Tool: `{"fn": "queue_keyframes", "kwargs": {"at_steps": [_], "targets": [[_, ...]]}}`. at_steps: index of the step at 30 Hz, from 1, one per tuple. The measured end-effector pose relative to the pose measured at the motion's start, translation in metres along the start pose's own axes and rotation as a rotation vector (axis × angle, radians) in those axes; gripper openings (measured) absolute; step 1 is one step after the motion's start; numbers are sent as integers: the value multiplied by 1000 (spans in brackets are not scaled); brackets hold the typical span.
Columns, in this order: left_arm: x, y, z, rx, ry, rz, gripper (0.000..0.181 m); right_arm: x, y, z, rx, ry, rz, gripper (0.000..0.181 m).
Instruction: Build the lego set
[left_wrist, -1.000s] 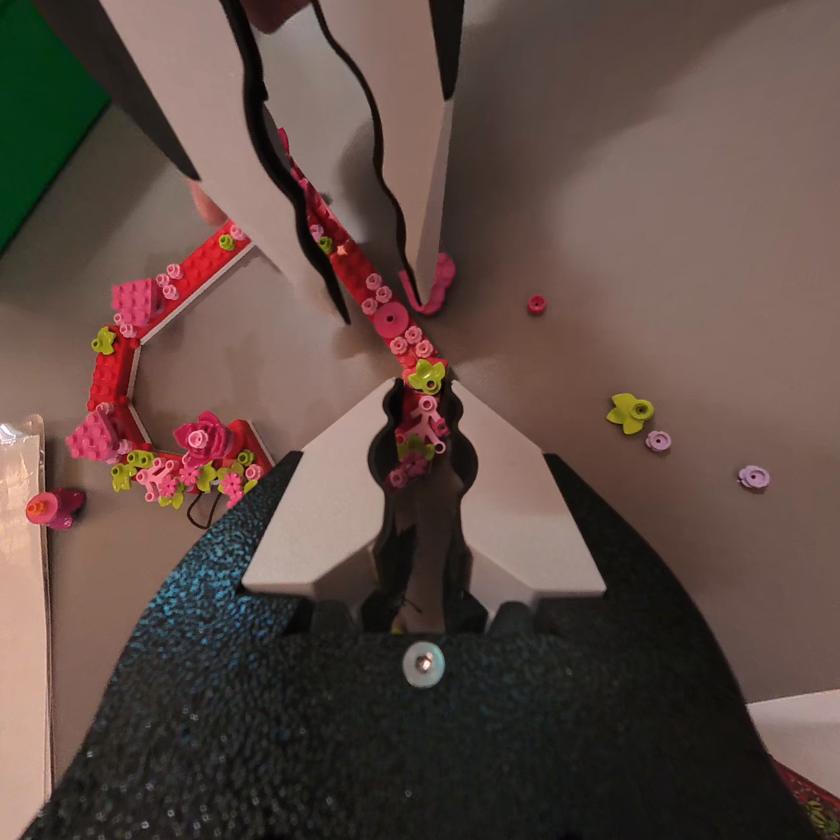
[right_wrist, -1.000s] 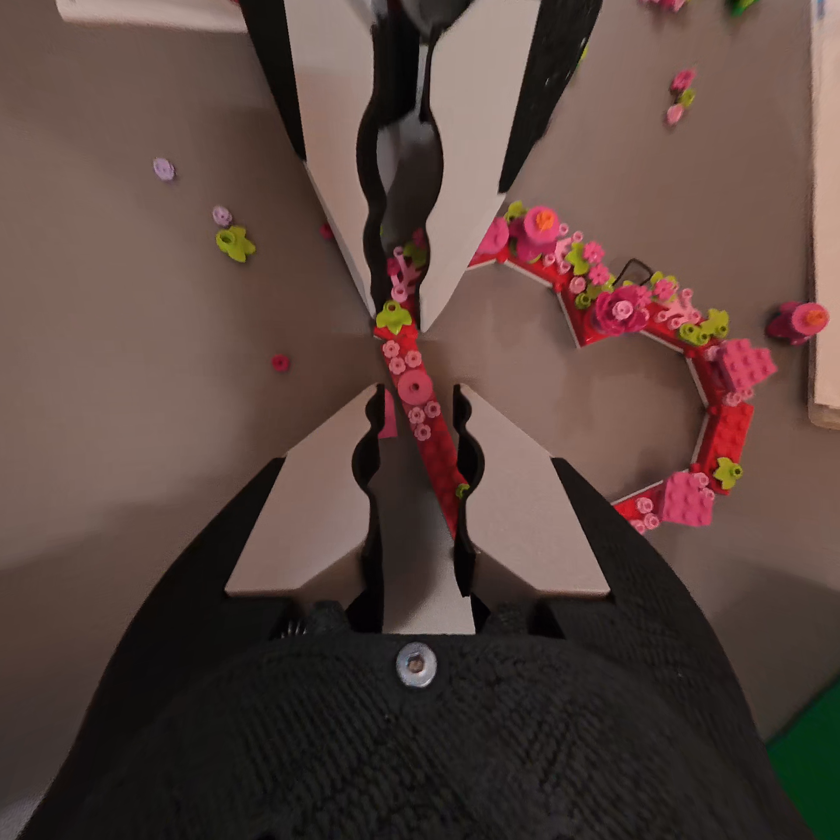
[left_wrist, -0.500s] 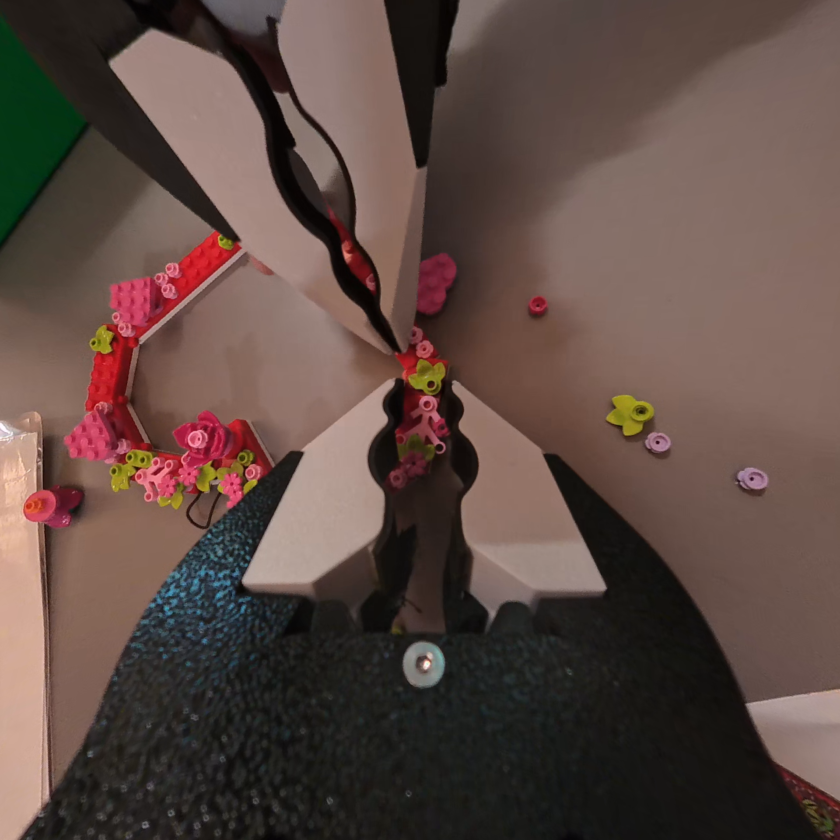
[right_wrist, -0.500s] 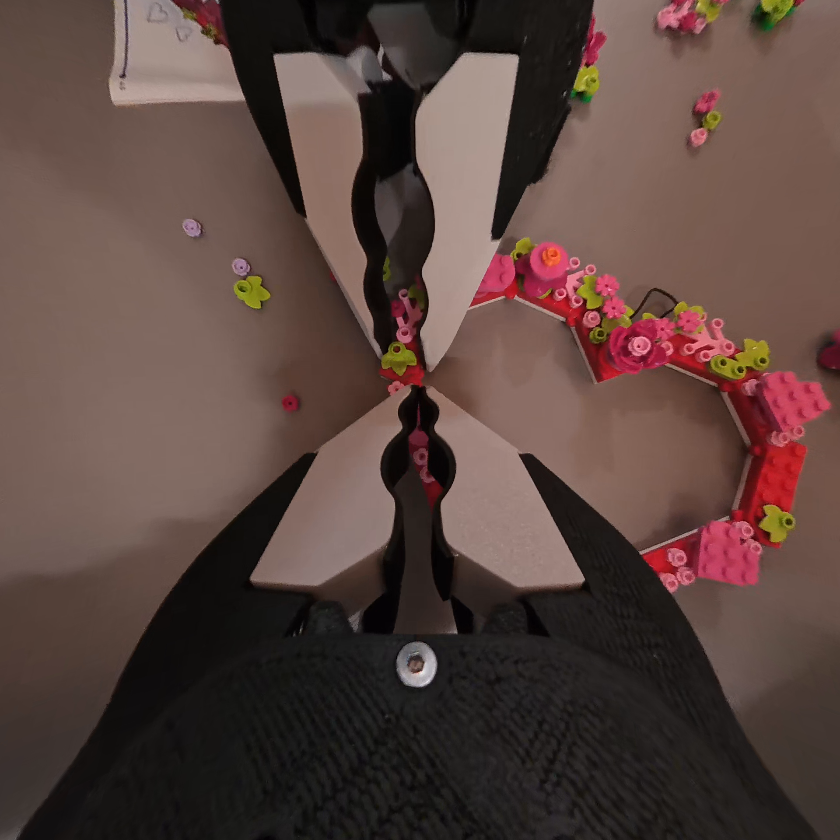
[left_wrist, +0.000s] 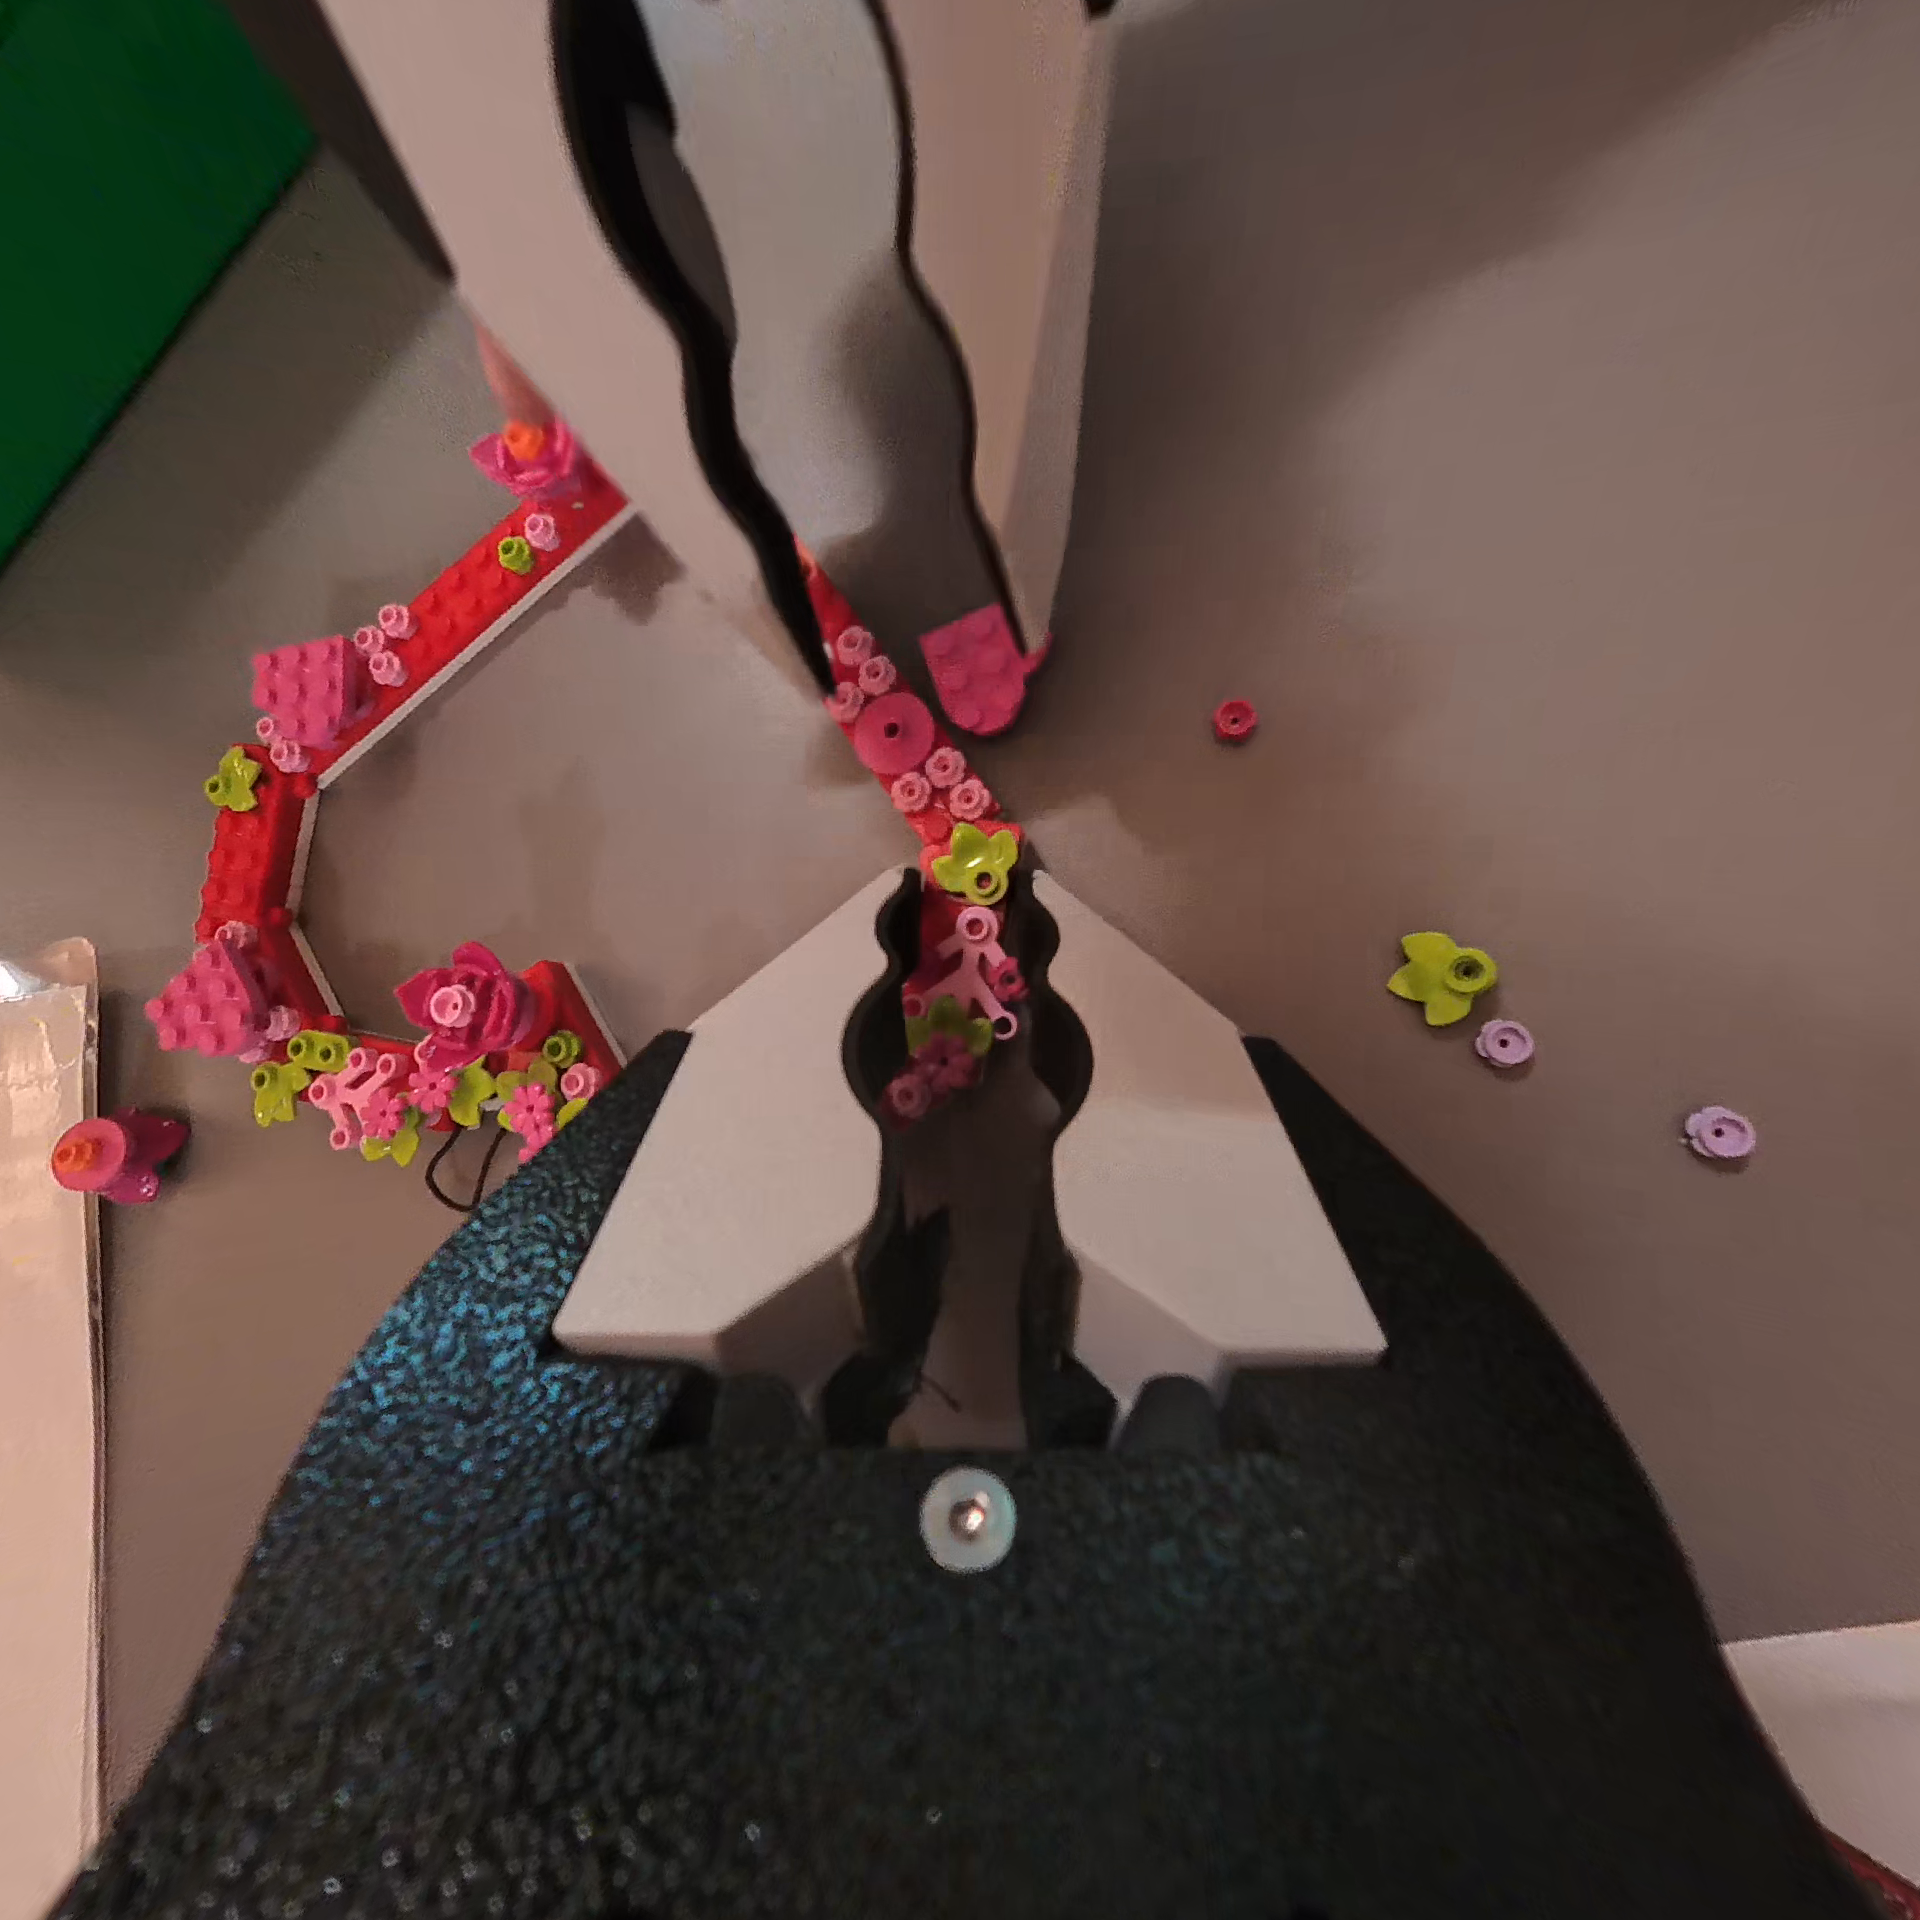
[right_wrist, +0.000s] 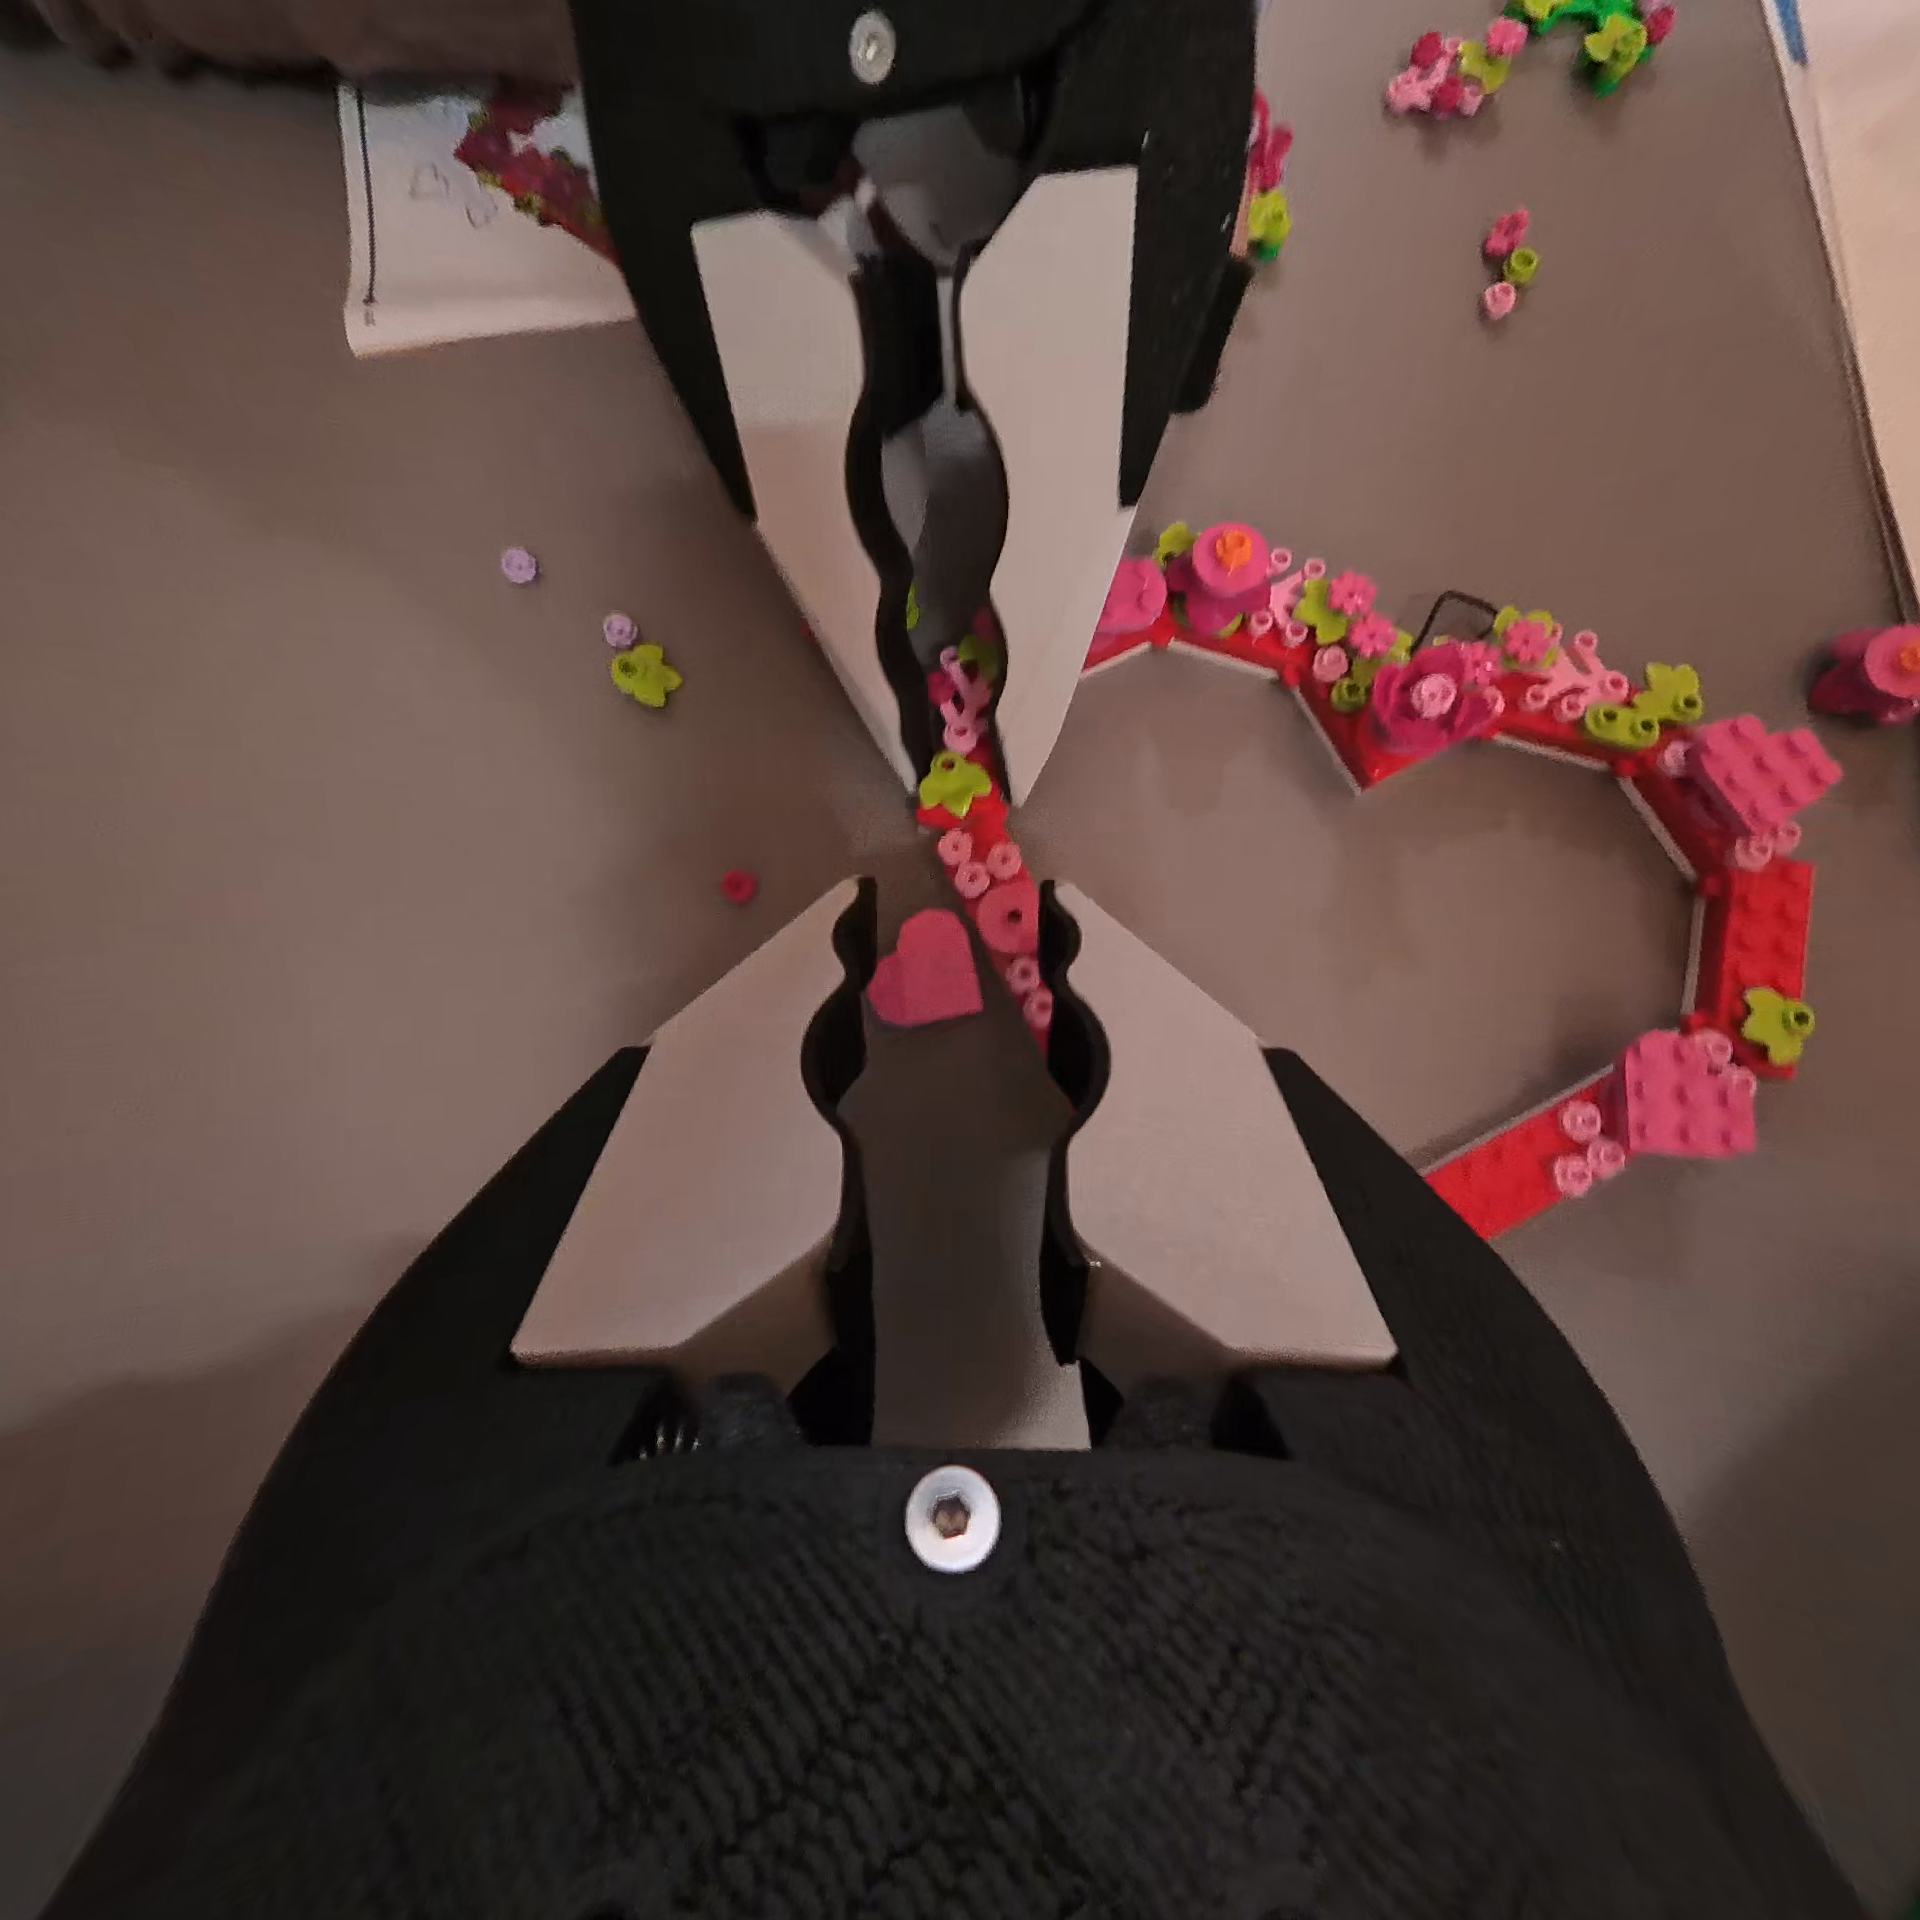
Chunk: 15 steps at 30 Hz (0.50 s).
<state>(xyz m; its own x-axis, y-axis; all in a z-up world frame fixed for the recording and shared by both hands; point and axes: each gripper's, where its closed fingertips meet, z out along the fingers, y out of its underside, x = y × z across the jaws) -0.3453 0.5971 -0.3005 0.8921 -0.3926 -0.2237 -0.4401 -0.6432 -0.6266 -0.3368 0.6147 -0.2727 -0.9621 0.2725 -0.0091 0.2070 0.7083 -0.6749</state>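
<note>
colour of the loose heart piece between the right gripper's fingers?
Pink heart piece, clearest in the right wrist view.

No readable text from my feed. Printed sheet (right_wrist: 468, 239), far side of red lego frame (right_wrist: 1756, 935), carries pictures and marks too small to read. No labels or numbers on bricks.

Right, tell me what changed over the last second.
The right gripper, shut on the red strip half a second ago, has opened again and drawn back a little. A pink heart piece now lies flat on the table between its fingers, beside the strip. The left gripper stays shut on the strip's other end; the red frame and loose pieces have not moved.
</note>
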Motion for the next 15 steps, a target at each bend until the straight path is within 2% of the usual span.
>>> {"fn": "queue_keyframes", "kwargs": {"at_steps": [7,15], "targets": [[2,-4,0,36,26,-50,39,-16,30,3,-85,57,-20,34],[0,-10,6,21,-6,-33,32,-12,32,9,-59,108,32,34]]}}
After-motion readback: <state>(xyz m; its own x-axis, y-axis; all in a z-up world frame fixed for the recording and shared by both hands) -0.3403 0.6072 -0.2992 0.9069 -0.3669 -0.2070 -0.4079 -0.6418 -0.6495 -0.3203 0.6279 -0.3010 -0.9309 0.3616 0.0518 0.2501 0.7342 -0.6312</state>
